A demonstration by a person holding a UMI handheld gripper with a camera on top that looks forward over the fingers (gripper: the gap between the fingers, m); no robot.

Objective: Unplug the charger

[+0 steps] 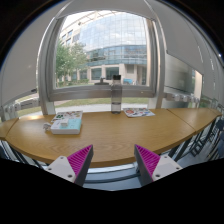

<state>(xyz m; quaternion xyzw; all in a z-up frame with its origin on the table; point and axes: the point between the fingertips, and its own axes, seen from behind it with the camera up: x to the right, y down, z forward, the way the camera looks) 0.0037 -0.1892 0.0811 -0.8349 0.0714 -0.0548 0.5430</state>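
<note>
We see gripper [112,163] fingers apart, nothing btwn pads [78,160]. Charger not identifiable; dark upright object [116,94] on wooden table [110,135] well beyond fingers, by window [105,50]. Book [67,123] lies nearby.

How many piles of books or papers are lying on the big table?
2. One books pile lies on the table beyond the left finger; one papers pile lies farther back, right of the tall tower. The open gripper holds nothing.

Charger's hard to pick out tbh. Best bet is the tall slim grey-and-white post [117,93], standing upright at the far side of the curved wooden table [110,140], well beyond the gripper [110,163] and its spread-apart fingers. Can't make out a plug or cable.
</note>
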